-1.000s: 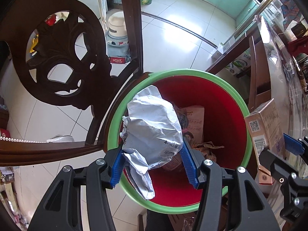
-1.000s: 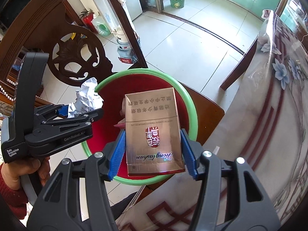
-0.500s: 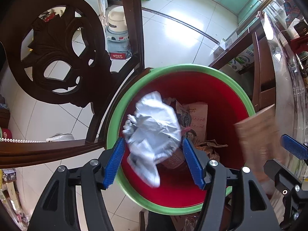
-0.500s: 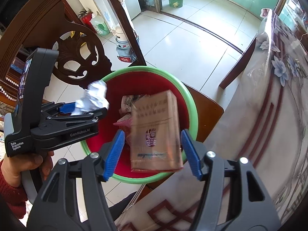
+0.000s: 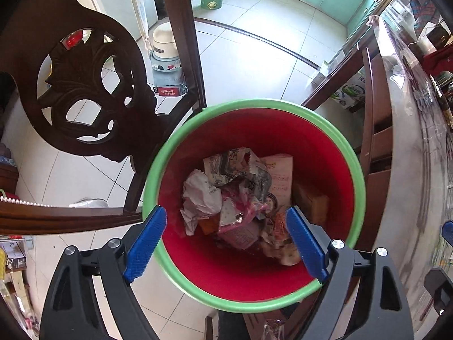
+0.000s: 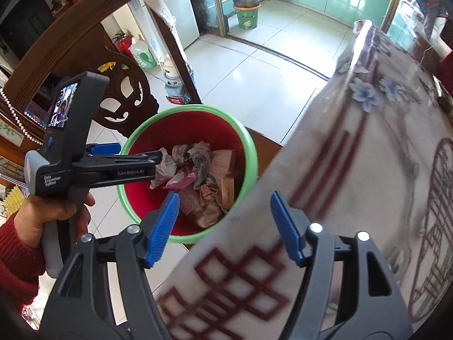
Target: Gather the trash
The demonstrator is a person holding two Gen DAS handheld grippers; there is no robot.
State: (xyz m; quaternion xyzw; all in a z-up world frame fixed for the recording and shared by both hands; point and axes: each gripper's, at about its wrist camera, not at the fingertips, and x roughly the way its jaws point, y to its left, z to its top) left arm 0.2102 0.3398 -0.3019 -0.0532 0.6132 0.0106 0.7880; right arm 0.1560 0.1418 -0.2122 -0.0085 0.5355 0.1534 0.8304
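Both drops are done: the left gripper (image 5: 225, 242) and right gripper (image 6: 223, 226), jaws just opening, stand released and empty; the crumpled paper (image 5: 199, 198) and cigarette pack (image 5: 310, 202) lie inside the red bin (image 5: 254, 107) beside the counter (image 6: 354, 170) edge; lift clear before reaching for more trash

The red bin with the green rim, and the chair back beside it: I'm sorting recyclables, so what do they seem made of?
Red bin with green rim: apparently moulded plastic, smooth, slightly glossy, uniform colour. Dark carved chair back: probably varnished wood, with pierced scrollwork and sheen.

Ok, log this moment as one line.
left gripper: jaws open, empty | right gripper: jaws open, empty | red green-rimmed bin: holds crumpled white paper
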